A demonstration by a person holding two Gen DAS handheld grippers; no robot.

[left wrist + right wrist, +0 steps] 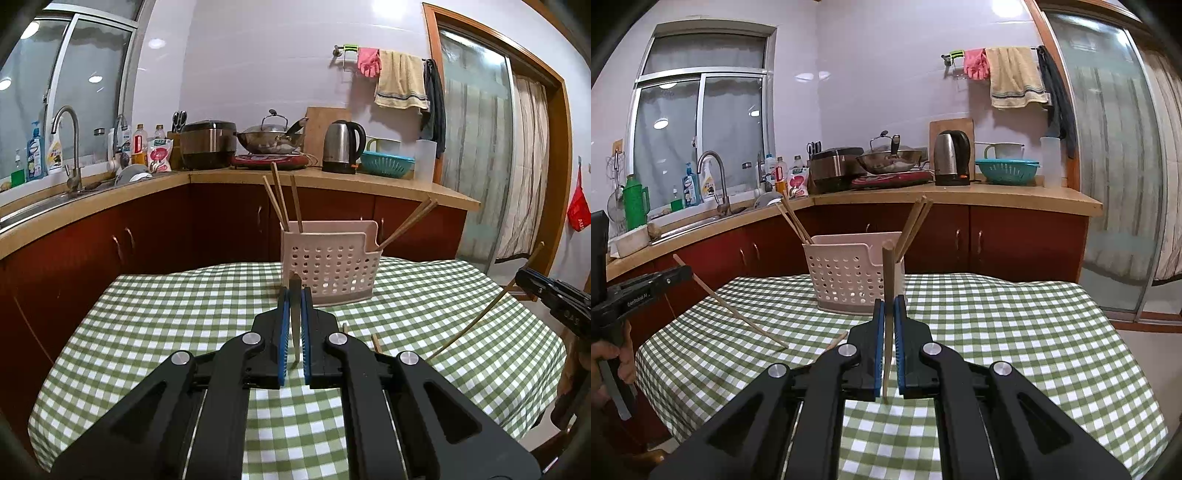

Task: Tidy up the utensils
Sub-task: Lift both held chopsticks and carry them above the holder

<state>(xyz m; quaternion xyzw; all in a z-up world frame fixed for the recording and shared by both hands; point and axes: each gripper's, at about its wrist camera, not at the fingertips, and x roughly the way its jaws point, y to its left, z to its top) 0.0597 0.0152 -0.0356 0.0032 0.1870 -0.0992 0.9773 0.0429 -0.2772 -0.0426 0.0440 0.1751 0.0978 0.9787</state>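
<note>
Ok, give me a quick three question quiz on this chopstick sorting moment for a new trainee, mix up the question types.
1. True or false: the left gripper and the right gripper each grip a single chopstick.
2. Multiple choice: where does the pink holder stand? A) in the sink B) on the checked tablecloth C) on the counter
3. Fill in: the chopstick in right gripper points roughly ____.

Key: 1 true; 2 B; 3 upward, close to upright, in front of the holder. Several chopsticks already lean inside the holder at both ends, and two loose ends lie on the cloth.
</note>
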